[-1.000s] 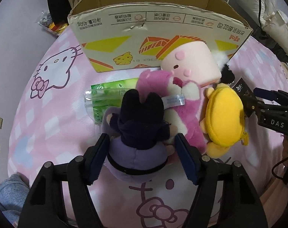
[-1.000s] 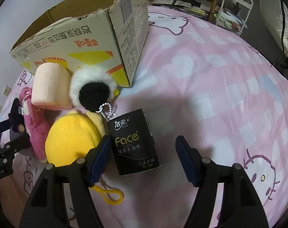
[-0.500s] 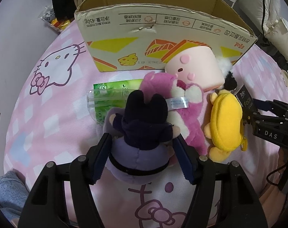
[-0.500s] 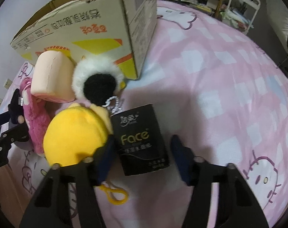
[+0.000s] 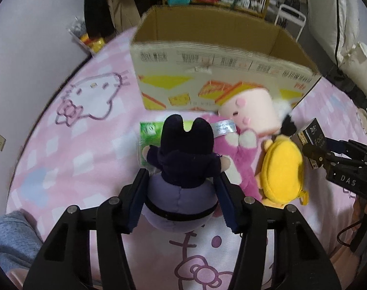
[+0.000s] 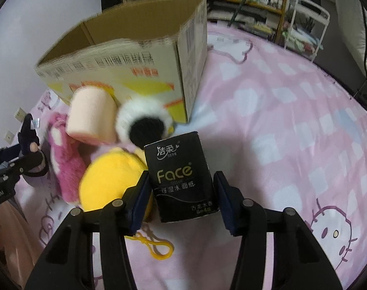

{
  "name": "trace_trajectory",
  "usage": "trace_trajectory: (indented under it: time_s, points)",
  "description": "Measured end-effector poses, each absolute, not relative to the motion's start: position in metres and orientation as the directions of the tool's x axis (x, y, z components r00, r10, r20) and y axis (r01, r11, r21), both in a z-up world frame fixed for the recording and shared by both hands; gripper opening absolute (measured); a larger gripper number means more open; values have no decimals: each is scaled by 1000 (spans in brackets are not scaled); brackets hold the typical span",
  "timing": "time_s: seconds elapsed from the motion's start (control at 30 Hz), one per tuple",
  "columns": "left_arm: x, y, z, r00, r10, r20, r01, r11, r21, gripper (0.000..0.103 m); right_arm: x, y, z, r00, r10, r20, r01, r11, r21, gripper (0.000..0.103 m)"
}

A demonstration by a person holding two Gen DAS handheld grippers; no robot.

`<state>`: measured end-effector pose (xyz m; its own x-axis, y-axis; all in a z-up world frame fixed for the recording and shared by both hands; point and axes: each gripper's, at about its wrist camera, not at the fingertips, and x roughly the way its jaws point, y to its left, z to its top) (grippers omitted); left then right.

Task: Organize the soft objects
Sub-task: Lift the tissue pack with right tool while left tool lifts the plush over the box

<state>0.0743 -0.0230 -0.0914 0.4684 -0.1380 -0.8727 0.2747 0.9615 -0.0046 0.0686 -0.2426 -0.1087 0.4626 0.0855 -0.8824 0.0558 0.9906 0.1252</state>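
Note:
My left gripper point(image 5: 182, 199) is shut on the dark purple plush doll point(image 5: 183, 166) and holds it raised off the pink blanket. My right gripper point(image 6: 181, 193) is shut on the black Face tissue pack point(image 6: 182, 177) and holds it lifted; it also shows in the left wrist view point(image 5: 312, 139). Beside them lie a pink plush point(image 5: 239, 154), a yellow plush point(image 5: 281, 169) with a yellow clip point(image 6: 159, 249), a peach cylinder plush point(image 5: 250, 111) and a white-and-black fluffy ball point(image 6: 142, 125). A green packet point(image 5: 150, 135) lies behind the purple doll. The open cardboard box point(image 5: 219, 67) stands behind everything.
The pink Hello Kitty blanket point(image 6: 292, 133) covers the bed. A wall runs along the left point(image 5: 26, 60). Shelves and a white rack point(image 6: 302, 12) stand beyond the bed. A grey cloth point(image 5: 9, 239) lies at the near left edge.
Both grippers have closed on their objects and lifted them: the left on the purple doll, the right on the tissue pack. Both views now sit higher, showing the inside of the box.

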Motion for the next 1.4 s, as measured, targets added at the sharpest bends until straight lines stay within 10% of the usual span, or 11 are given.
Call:
trace_trajectory:
  time_s: [0.6, 1.4]
  points:
    - [21, 1, 16, 835, -155, -527, 216, 975, 55, 54, 11, -215, 13, 859, 54, -509, -4, 995, 99, 55]
    - [82, -26, 63, 929, -206, -307, 243, 966, 86, 55, 68, -215, 59, 935, 34, -353, -13, 998, 62, 55]
